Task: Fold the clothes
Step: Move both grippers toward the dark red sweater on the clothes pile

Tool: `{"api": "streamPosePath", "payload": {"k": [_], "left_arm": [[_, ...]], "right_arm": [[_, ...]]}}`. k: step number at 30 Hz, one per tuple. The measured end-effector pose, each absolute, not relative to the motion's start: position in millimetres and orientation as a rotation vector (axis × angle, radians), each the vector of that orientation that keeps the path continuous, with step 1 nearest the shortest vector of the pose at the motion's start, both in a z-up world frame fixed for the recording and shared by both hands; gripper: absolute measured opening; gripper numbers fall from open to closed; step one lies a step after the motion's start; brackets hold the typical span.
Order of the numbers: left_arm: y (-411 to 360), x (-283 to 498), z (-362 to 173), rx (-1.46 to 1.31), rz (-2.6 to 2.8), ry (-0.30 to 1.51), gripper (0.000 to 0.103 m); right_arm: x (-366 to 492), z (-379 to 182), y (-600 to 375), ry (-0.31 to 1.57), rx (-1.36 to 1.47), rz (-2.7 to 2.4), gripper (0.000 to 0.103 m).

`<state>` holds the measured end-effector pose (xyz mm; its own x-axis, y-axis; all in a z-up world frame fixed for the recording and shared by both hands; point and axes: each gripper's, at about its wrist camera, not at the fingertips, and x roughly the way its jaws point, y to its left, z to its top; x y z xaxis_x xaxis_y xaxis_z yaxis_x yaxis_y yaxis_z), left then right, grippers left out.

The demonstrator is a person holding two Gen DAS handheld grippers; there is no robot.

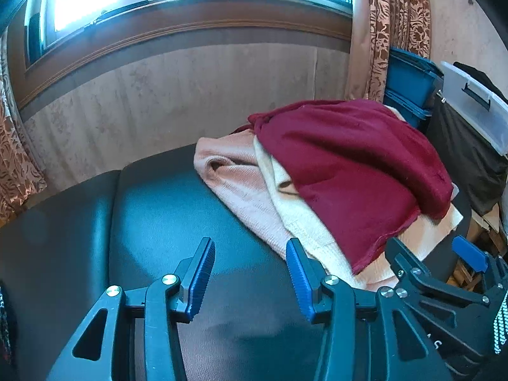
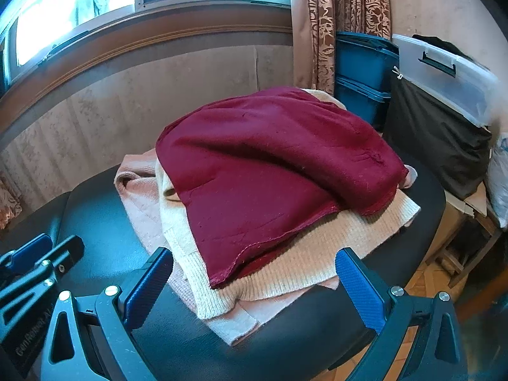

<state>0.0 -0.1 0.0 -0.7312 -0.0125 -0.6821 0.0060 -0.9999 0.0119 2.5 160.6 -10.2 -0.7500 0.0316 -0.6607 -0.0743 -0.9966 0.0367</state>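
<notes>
A pile of clothes lies on the black padded table point(image 2: 95, 206). On top is a dark red garment point(image 2: 270, 165) point(image 1: 349, 165), under it a cream knit sweater point(image 2: 285, 270) point(image 1: 301, 219), and at the bottom a pink knit point(image 2: 139, 197) point(image 1: 235, 184). My right gripper point(image 2: 254, 254) is wide open just in front of the pile's near edge, and its fingers touch no cloth. My left gripper point(image 1: 250, 244) stands partly open over bare table to the left of the pile, with nothing between its fingers. Each gripper shows at the edge of the other's view.
Two stacked blue bins point(image 2: 365, 63) stand behind the table by a patterned curtain point(image 2: 320, 31). To the right, a clear lidded box point(image 2: 444, 70) sits on a black bag point(image 2: 438, 146). A wooden stool point(image 2: 460, 254) stands on the floor off the table's right edge. A window is behind.
</notes>
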Motion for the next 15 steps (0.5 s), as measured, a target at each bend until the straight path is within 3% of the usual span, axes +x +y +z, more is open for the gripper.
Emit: {"api": "streamPosePath", "payload": {"k": [15], "left_arm": [[-16.4, 2.2, -14.5, 1.225, -2.856, 0.017, 0.047]], "right_arm": [[3.9, -22.1, 147.2, 0.052, -1.141, 2.903, 0.103]]}}
